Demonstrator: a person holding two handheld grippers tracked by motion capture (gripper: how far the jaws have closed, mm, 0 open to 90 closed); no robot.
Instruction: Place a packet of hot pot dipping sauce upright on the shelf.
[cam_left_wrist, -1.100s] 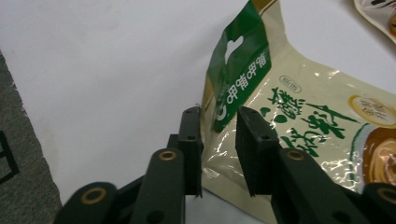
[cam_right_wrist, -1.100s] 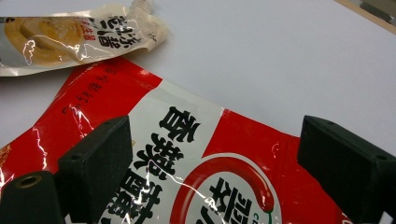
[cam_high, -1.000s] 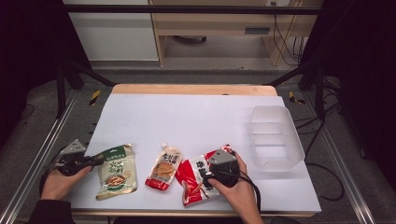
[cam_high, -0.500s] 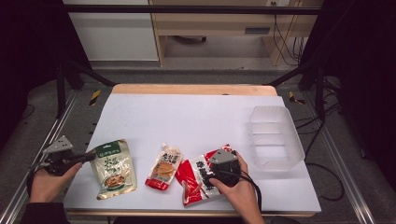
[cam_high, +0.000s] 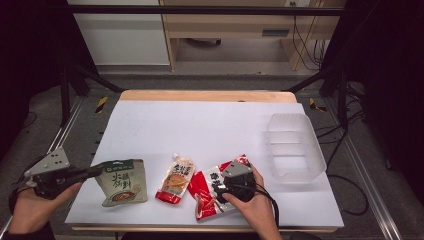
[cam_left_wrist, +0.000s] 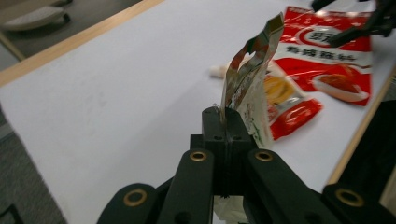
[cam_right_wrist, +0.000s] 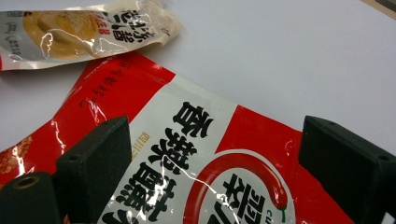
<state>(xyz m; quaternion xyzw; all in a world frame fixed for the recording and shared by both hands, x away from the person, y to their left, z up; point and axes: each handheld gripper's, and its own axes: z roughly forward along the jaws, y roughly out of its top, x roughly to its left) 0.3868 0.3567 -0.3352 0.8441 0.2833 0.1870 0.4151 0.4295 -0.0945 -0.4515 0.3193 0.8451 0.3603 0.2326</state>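
White worktop (cam_high: 210, 125) carries three pouches along its near edge in the high view; left tongs (cam_high: 97, 171) pinch the green pouch (cam_high: 121, 181) at its left edge. Left gripper view shows that pouch (cam_left_wrist: 247, 88) clamped, standing upright. Right gripper view shows right tongs (cam_right_wrist: 210, 172) spread wide over the red pouch (cam_right_wrist: 205, 154).
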